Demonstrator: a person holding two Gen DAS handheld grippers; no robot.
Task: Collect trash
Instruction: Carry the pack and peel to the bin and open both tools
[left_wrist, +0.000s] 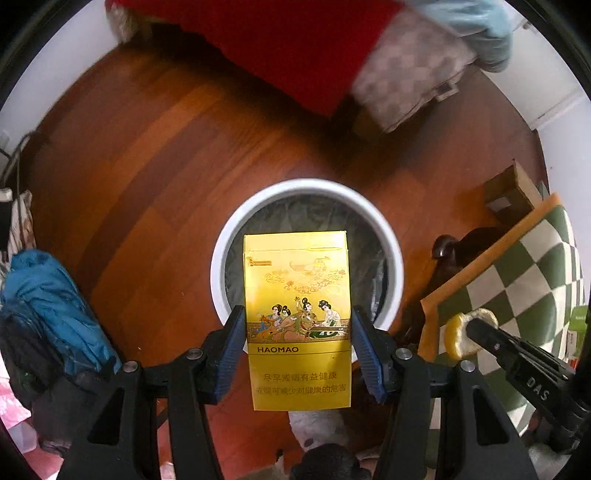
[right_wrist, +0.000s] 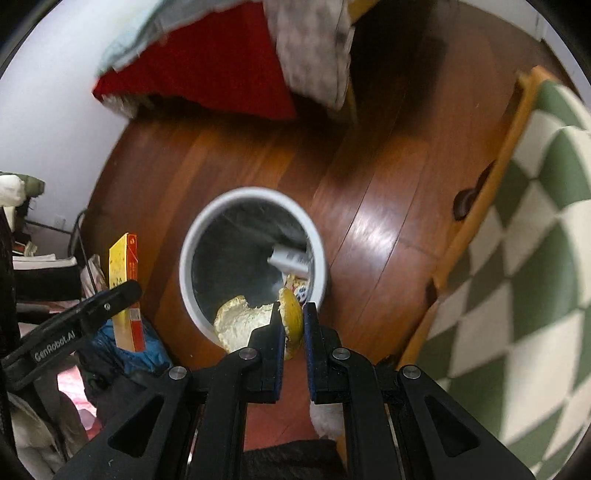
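Observation:
My left gripper (left_wrist: 297, 314) is shut on a yellow cigarette box (left_wrist: 297, 288), its blue pads pressing both long sides. The box hangs upright over a white round bin (left_wrist: 295, 186) with a dark liner. In the right wrist view, my right gripper (right_wrist: 291, 314) is shut on a piece of citrus peel (right_wrist: 240, 321), yellow rind between the pads and pale pith hanging left over the bin's (right_wrist: 192, 236) near rim. A white tube-like piece of trash (right_wrist: 288, 258) lies inside. The left gripper (right_wrist: 125, 291) and box (right_wrist: 122, 273) show at the bin's left; the right gripper (left_wrist: 471, 325) with peel (left_wrist: 456, 336) shows at its right.
The bin stands on a reddish wooden floor (left_wrist: 147, 184). A table with a green-and-white checked cloth (right_wrist: 535, 258) borders the right. Red bedding (left_wrist: 295, 44) hangs at the top, a blue jacket (left_wrist: 48, 295) lies piled at the left, and a cardboard box (left_wrist: 509, 192) sits by the table.

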